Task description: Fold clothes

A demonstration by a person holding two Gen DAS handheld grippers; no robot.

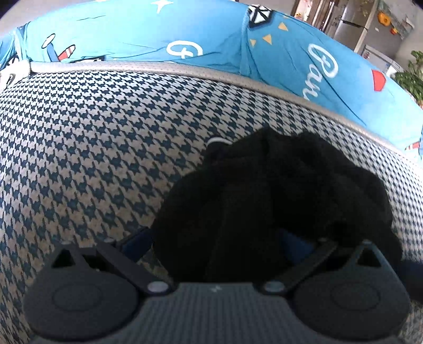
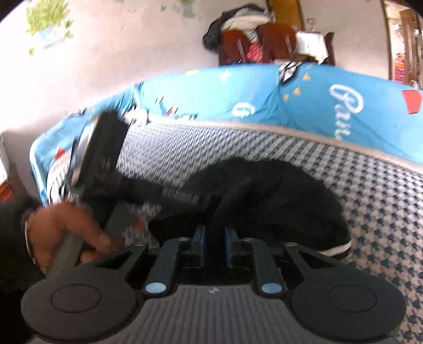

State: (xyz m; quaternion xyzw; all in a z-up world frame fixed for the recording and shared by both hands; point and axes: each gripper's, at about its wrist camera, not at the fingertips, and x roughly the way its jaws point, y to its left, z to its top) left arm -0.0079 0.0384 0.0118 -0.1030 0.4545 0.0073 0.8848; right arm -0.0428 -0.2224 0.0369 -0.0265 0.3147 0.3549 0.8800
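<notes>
A black garment [image 1: 277, 190] lies bunched on a blue-and-white houndstooth cushion [image 1: 92, 148]. My left gripper [image 1: 215, 244] is open, its blue pads [image 1: 137, 243] spread wide, and the cloth drapes between them and over the right one. In the right wrist view the garment [image 2: 264, 190] shows a white-striped cuff [image 2: 341, 247] at its right end. There my right gripper [image 2: 214, 244] is shut on a fold of the black cloth, blue pads close together. A hand [image 2: 66, 232] holds the blurred left gripper's body [image 2: 105, 158], which reaches in from the left.
A bright blue printed sheet [image 1: 185, 31] covers the surface behind the cushion's grey piped edge [image 1: 185, 70]. Beyond it are wooden chairs piled with clothes [image 2: 251, 34], a pale wall [image 2: 119, 53], a fridge [image 1: 351, 23] and a plant [image 1: 412, 76].
</notes>
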